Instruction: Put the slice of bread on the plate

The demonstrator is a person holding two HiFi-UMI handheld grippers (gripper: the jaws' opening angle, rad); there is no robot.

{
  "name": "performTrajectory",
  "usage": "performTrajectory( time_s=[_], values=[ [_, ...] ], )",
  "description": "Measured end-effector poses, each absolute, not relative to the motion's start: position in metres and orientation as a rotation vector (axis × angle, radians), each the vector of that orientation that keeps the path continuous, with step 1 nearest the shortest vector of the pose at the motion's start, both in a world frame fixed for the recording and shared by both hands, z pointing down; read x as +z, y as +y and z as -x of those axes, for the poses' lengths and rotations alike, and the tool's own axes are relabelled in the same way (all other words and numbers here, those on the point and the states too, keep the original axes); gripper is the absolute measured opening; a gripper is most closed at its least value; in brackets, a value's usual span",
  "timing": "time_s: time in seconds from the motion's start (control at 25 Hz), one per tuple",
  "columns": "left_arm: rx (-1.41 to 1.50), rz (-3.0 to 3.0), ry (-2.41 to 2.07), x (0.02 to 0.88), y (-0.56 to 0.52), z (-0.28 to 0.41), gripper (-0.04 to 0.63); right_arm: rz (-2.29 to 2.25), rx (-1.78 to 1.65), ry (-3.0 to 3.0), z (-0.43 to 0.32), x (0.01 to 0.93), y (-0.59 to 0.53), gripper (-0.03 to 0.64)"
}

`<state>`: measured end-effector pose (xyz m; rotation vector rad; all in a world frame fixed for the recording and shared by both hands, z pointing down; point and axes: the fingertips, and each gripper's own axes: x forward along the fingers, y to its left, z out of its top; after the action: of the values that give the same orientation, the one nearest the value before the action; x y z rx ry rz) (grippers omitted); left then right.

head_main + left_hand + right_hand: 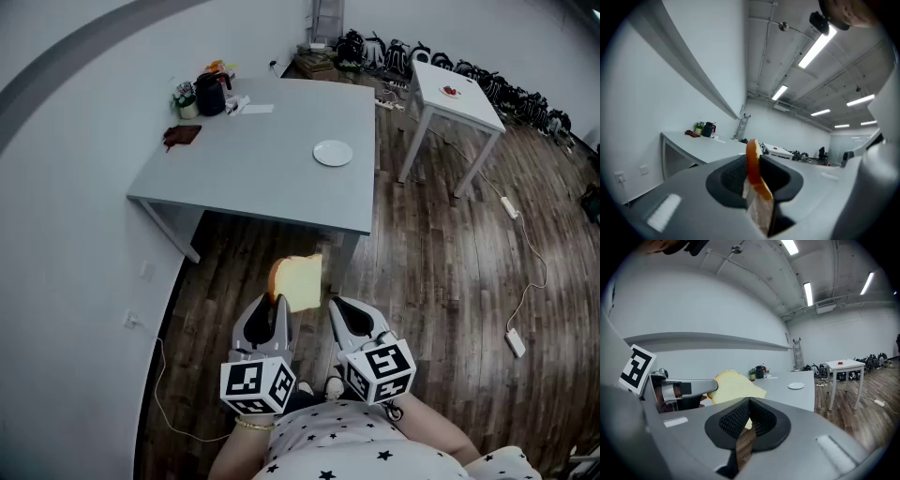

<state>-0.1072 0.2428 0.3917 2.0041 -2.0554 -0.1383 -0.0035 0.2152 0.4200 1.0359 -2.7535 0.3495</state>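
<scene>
My left gripper is shut on the slice of bread, which stands on edge between its pads, orange crust up. In the left gripper view the bread fills the gap between the jaws of that gripper. Beside it my right gripper is shut with nothing in it; its pads meet at the tips. From there the bread shows to the left. The white plate lies near the right edge of the grey table, well ahead of both grippers.
A black kettle, a small plant, papers and a brown cloth sit at the table's far left corner. A white side table stands to the right. Cables cross the wood floor; gear lines the far wall.
</scene>
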Motion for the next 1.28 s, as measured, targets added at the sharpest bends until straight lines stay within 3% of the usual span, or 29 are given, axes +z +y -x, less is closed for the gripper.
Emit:
performTrajectory(
  time_s=[0.84,1.28],
  values=[
    [-0.127,-1.999,-2.016,0.412,0.241,0.141,0.087,-1.058,0.419,-2.700,0.035,0.442,0.220,-0.003],
    [-0.093,-1.978,-2.045,0.421,0.144,0.144,0.087,-1.007,0.417,-2.718,0.037,0.450,0.117,-0.003]
  ],
)
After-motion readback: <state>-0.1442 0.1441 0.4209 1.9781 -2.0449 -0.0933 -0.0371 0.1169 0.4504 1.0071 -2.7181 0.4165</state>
